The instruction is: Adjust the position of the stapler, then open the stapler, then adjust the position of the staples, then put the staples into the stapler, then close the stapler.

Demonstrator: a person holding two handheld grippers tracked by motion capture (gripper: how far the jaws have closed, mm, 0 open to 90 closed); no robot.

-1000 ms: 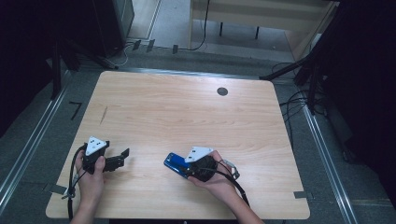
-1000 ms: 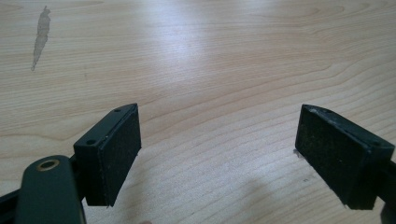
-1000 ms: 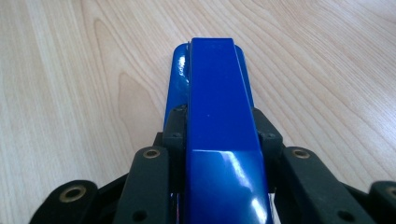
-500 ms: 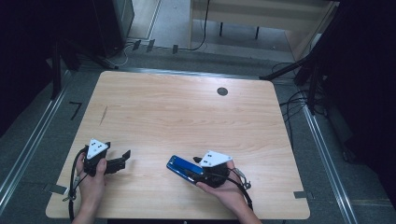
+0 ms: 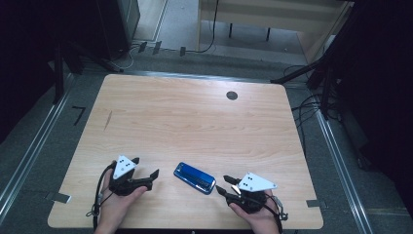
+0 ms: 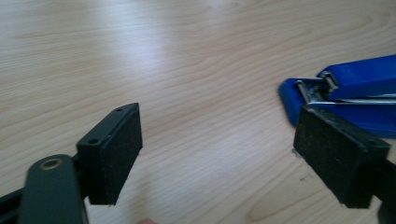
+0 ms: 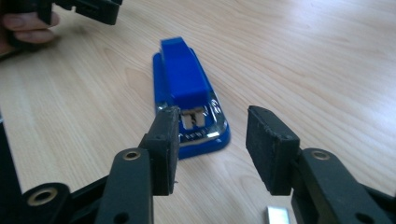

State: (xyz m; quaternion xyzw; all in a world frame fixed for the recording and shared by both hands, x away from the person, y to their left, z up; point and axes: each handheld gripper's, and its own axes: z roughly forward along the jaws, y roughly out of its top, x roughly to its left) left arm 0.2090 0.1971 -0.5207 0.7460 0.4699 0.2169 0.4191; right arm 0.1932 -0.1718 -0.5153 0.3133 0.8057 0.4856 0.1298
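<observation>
A blue stapler (image 5: pixel 195 177) lies flat on the pale wooden desk (image 5: pixel 195 117), between the two hand-held tools and touching neither. The left tool (image 5: pixel 145 167), gripped in the person's left hand (image 5: pixel 117 204), sits near the front edge with its jaws spread wide — in the left gripper view the stapler's (image 6: pixel 345 93) metal-tipped end shows just beyond the far-side pad (image 6: pixel 338 158), with bare wood between the two pads. The right tool (image 5: pixel 225 184), held in the right hand (image 5: pixel 255 214), points at the stapler's other end; its jaws stand apart and hold nothing. In the right gripper view the stapler (image 7: pixel 189 91) rests just ahead of the spread pads (image 7: pixel 271 147), its silver hinge end nearest them and slightly toward the inner pad, while the left tool (image 7: pixel 88 7) and a few fingertips (image 7: pixel 28 25) appear beyond it. A small metal piece (image 7: pixel 278 215) lies on the wood directly beneath the right tool. Farther off, a dark round grommet (image 5: pixel 232 95) sits near the desk's far edge.
</observation>
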